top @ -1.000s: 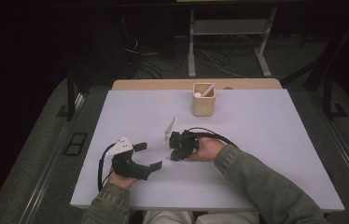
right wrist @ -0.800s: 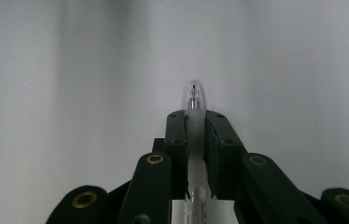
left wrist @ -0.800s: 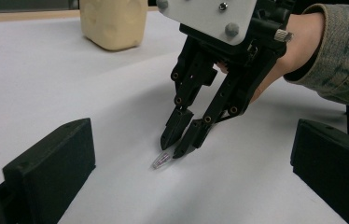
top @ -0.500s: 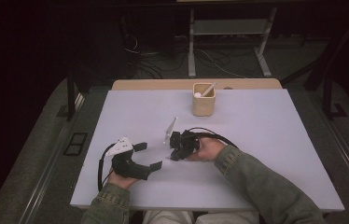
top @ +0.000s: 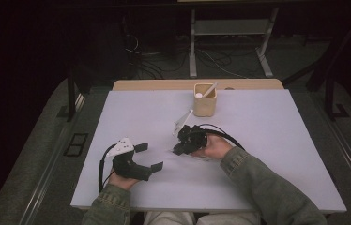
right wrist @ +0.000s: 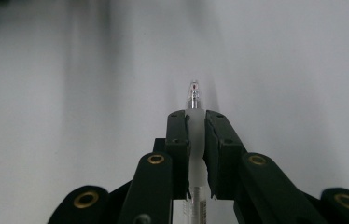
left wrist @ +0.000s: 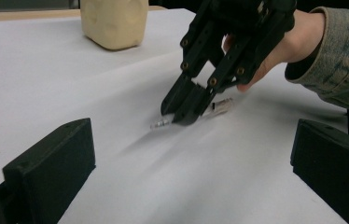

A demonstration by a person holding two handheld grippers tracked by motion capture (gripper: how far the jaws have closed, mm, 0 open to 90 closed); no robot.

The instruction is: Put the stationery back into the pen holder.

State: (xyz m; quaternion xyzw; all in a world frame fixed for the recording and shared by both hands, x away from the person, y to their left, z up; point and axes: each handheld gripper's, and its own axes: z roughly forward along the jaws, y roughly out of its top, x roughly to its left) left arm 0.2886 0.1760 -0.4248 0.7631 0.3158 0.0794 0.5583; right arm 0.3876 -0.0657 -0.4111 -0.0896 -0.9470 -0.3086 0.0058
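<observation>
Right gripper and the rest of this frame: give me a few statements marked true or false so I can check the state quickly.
1. The right gripper is shut on a clear pen. True.
2. The left gripper holds the pen. False: its jaws stand wide apart with nothing between them.
3. The pen lies low on the table, its tip past the jaws. True.
4. The beige cup is tipped over. False: it stands upright near the table's far edge.
5. The cup is empty. False: a white stick-like item leans in it.
</observation>
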